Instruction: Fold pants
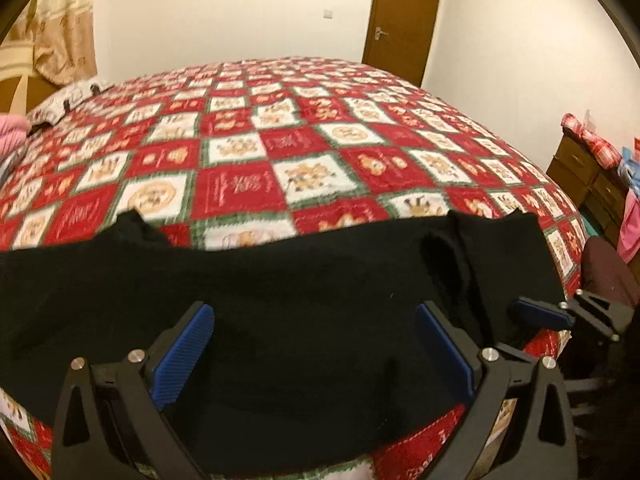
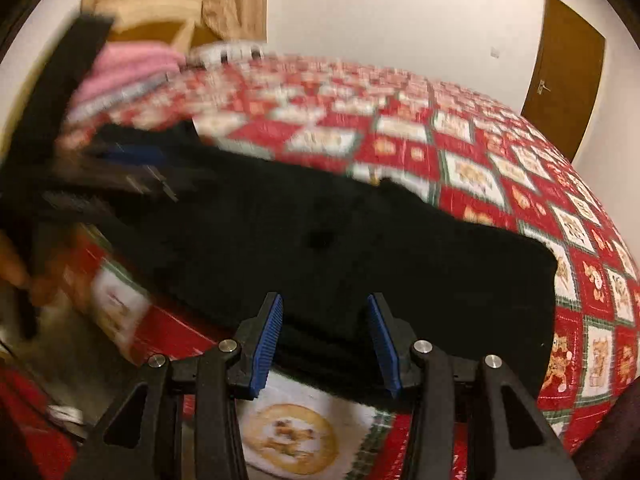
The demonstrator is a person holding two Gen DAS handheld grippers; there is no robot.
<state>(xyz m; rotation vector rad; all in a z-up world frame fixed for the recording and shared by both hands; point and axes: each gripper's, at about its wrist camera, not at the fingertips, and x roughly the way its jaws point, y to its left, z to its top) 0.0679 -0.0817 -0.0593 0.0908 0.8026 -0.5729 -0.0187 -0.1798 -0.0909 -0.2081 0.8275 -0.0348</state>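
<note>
Red-and-white patchwork quilt (image 1: 304, 148) covers the bed; brown door (image 1: 404, 20) behind. Black pants (image 1: 280, 300) lie flat across its near edge. My left gripper (image 1: 316, 320) stands wide apart above them; my right gripper (image 2: 325, 320) stands apart, gripping nothing.

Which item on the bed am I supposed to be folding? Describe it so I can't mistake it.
Find the bed with the red-and-white checked quilt. Along its near edge lies a wide band of cloth: the pants. They are plain black, the only dark, unpatterned thing on the quilt.
</note>
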